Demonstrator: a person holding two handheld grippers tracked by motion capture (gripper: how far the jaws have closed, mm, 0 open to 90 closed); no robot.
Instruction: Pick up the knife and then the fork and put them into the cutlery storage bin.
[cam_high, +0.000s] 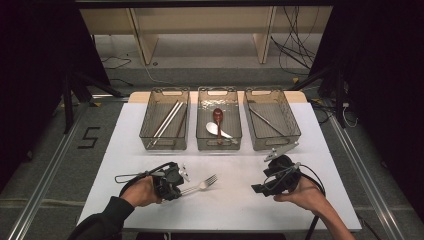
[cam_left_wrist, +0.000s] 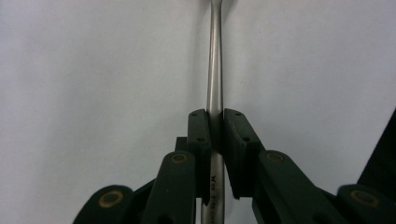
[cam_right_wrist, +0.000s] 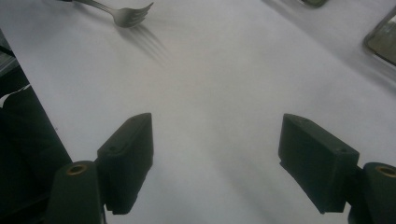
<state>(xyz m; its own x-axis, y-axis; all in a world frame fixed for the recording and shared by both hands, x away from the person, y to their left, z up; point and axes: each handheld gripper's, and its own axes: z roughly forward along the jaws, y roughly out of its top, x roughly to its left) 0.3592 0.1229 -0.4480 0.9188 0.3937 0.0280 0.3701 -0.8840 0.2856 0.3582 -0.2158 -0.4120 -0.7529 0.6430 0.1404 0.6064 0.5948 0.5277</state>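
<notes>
- Steel fork (cam_high: 200, 185) is being pinched by its handle in the left gripper (cam_left_wrist: 215, 135), probably so it can be lifted toward the trays (cam_high: 272, 142).
- Right gripper (cam_right_wrist: 215, 158) is waiting with jaws wide, holding nothing.

Left gripper (cam_left_wrist: 215, 135) clamped on fork handle (cam_left_wrist: 215, 70), white table (cam_left_wrist: 93, 70)

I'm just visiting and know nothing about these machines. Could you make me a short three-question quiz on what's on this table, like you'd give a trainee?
1. True or false: the left gripper is shut on the fork.
2. Which bin holds the two spoons: A the left bin, B the middle bin, C the right bin?
3. Fill in: the right gripper has its jaws ____ above the white table.

Key: 1 true, its pads clamp the handle. 2 B. 3 open, with nothing between them.
</notes>
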